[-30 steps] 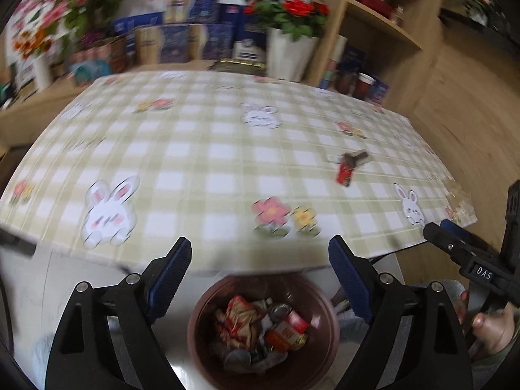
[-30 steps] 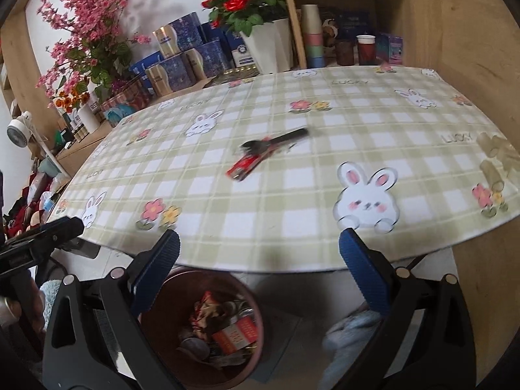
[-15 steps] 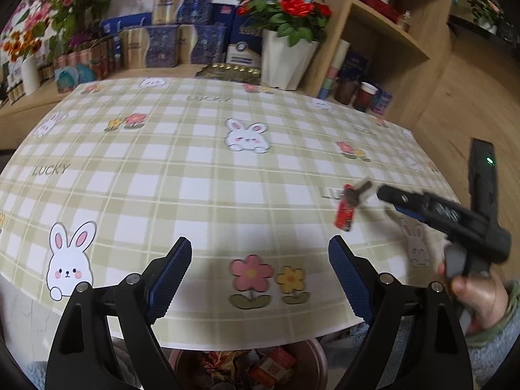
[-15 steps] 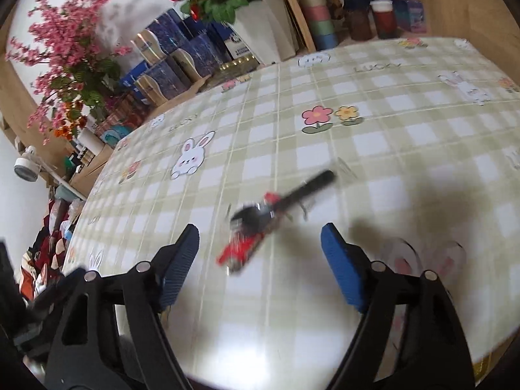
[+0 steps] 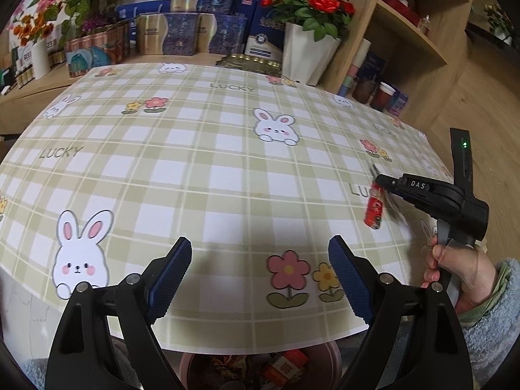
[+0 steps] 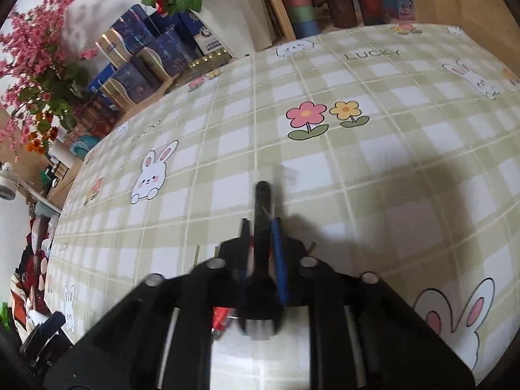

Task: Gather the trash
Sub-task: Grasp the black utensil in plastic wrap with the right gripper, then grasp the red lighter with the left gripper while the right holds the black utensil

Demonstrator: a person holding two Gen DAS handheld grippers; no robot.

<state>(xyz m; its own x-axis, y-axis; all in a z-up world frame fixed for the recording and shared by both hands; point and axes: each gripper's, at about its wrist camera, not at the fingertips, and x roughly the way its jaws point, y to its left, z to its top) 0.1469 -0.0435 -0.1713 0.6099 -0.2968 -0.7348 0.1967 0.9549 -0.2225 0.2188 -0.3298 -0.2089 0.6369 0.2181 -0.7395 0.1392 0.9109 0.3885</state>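
A black plastic fork in a clear wrapper with a red label point(image 5: 373, 209) lies on the checked tablecloth point(image 5: 208, 175) at the right. My right gripper point(image 6: 263, 227) is shut on the fork's black handle point(image 6: 262, 204); it also shows in the left wrist view point(image 5: 382, 180), over the red label. My left gripper point(image 5: 260, 276) is open and empty above the table's near edge. A brown trash bin point(image 5: 260, 370) with wrappers stands under that edge.
A white pot of red roses point(image 5: 308, 55), blue and gold boxes point(image 5: 182, 32) and a wooden shelf with cups point(image 5: 383, 91) stand at the table's far side. Pink flowers point(image 6: 29, 74) stand at the far left.
My right gripper moved down onto the fork and shut on its handle. My left gripper rose and moved forward over the table, so the bin is now mostly hidden under the edge.
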